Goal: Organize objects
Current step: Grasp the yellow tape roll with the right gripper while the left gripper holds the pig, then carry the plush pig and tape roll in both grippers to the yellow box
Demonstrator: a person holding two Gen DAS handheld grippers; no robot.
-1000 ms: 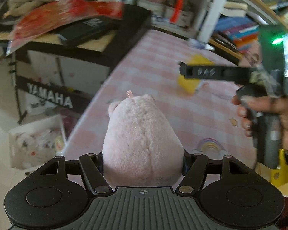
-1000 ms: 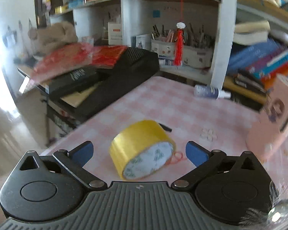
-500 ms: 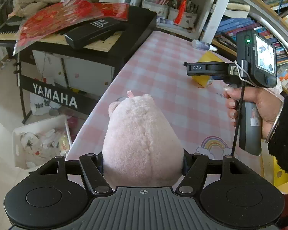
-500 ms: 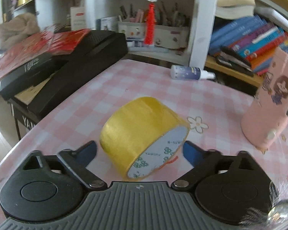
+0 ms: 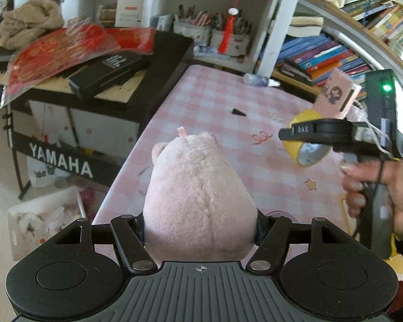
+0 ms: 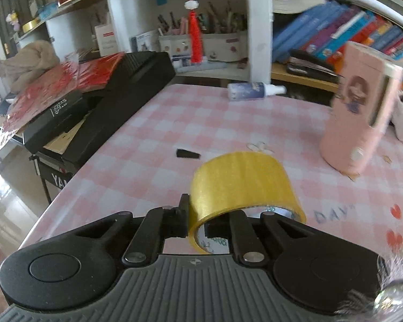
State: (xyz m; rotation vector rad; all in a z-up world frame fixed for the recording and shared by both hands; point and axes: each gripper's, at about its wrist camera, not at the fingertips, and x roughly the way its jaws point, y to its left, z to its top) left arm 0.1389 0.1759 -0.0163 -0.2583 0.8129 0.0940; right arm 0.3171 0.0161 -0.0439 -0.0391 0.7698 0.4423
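Right hand-held gripper (image 6: 198,224) has just been closing and now pinches the yellow tape roll's (image 6: 241,185) wall, lifted off the checked surface (image 6: 161,139); left hand-held gripper (image 5: 200,230) stays clamped on pink plush toy (image 5: 198,196).

One pink plush toy (image 5: 198,196), one yellow tape roll (image 6: 241,182), one pink case (image 6: 360,118), one spray bottle (image 6: 252,90) (possibly more, blurred)

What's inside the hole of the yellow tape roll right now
One finger of the right gripper reaches inside the yellow tape roll, pinching its wall against the outer finger. A printed inner liner shows; the rest is covered.
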